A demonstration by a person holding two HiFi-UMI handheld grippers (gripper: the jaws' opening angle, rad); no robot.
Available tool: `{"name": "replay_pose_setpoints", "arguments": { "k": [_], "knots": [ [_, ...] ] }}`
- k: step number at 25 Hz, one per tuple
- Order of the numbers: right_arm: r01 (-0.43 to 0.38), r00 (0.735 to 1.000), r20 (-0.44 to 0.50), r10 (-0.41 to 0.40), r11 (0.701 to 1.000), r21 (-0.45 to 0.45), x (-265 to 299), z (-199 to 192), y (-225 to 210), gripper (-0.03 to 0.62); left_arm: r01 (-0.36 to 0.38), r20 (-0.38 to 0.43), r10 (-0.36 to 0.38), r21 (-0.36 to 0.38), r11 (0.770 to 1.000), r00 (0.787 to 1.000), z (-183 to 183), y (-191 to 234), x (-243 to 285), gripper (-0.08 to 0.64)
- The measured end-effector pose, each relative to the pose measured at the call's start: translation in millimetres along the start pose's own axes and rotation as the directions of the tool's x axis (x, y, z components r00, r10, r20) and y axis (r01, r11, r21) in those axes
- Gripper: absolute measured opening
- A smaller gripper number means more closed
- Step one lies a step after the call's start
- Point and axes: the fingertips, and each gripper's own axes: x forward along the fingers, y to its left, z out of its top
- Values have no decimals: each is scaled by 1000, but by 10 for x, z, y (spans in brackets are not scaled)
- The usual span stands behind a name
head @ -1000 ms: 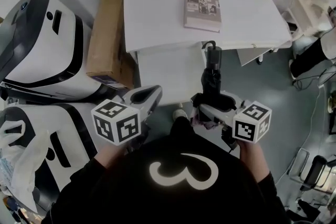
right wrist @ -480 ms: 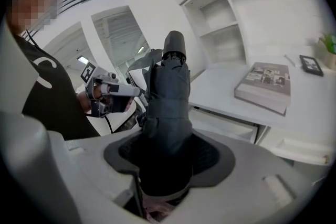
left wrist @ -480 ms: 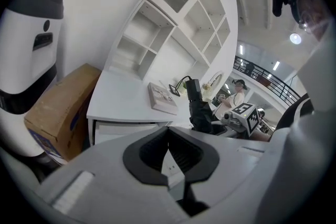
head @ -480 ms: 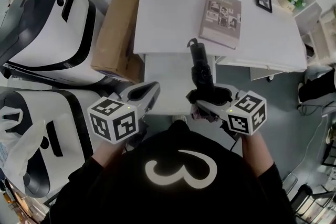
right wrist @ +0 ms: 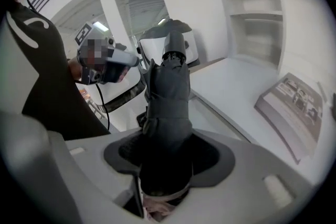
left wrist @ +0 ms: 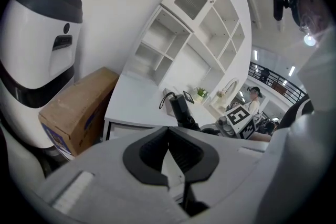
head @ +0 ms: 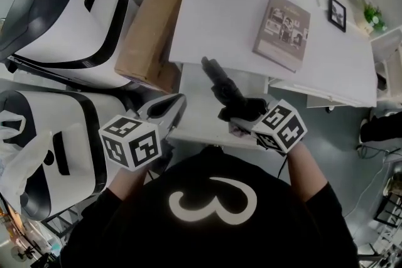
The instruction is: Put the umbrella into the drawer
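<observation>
Sticking fwd from right gripper [right wrist: 163, 162], umbrella [right wrist: 169, 89] clamped btwn its jaws.

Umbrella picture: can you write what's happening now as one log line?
right gripper: shut on folded umbrella | left gripper: shut, empty | book: lying on desk

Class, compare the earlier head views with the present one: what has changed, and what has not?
The right claw rolled, swinging the umbrella it grips from pointing straight up the picture to leaning up-left. Its grip held; the left claw stays shut and empty.
</observation>
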Motion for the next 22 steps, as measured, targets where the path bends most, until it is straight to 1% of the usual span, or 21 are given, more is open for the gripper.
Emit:
{"name": "replay_pose_setpoints", "arguments": {
  "k": [2, 5, 11, 17, 22],
  "knots": [
    [-7, 999, -49, 5, 999, -37, 111, -42, -52, 230, -17, 8, 18, -10, 1000, 1000, 10, 61, 8, 9],
    [-25, 993, -114, 18, 998, -62, 274, -129, -80, 230, -45, 19, 45, -30, 999, 999, -4, 147, -18, 9],
    [-57, 971, -238, 30, 993, -106, 609, -344, -163, 230, -77, 40, 80, -69, 995, 996, -38, 306, -22, 9],
    [-83, 941, -335, 48, 992, -90, 968, -568, -237, 230, -98, 44, 102, -102, 990, 994, -85, 419, 12, 9],
    [-77, 919, -392, 44, 995, -68, 1215, -748, -349, 230, -121, 25, 125, -121, 985, 992, -169, 515, 20, 9]
  ]
}}
